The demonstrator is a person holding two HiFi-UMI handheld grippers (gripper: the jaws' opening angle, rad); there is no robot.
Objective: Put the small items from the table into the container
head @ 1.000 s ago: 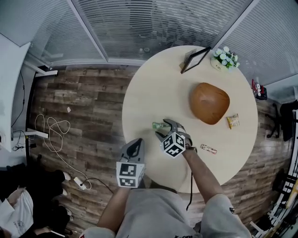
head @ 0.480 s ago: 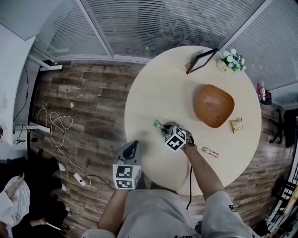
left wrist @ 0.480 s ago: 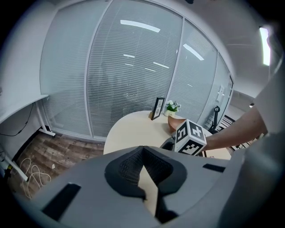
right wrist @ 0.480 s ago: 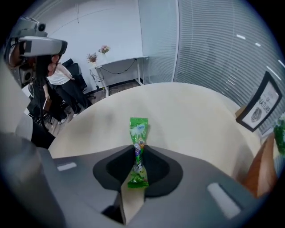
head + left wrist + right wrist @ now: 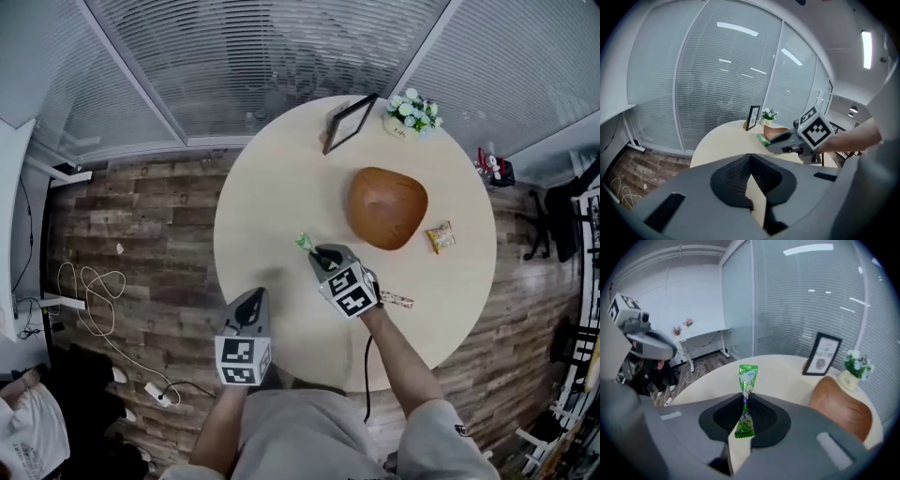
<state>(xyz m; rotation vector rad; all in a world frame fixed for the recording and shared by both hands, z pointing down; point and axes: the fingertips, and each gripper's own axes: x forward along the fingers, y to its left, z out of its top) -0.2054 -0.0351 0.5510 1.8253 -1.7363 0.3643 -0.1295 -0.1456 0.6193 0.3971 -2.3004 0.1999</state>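
My right gripper (image 5: 743, 405) is closing its jaws on the twisted waist of a green candy packet (image 5: 748, 376), likely light and crinkly, held over the round table (image 5: 267, 206) left of the wooden bowl (image 5: 387, 206); my left gripper (image 5: 751, 164) hangs empty, jaws together.

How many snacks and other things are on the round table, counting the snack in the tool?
Snack packets: 3 (green plastic packet between the closing jaws of the right tool, yellow packet, long reddish packet)
Brown wooden bowl: 1
Black picture frame: 1
Small pot of white flowers: 1
Total: 6
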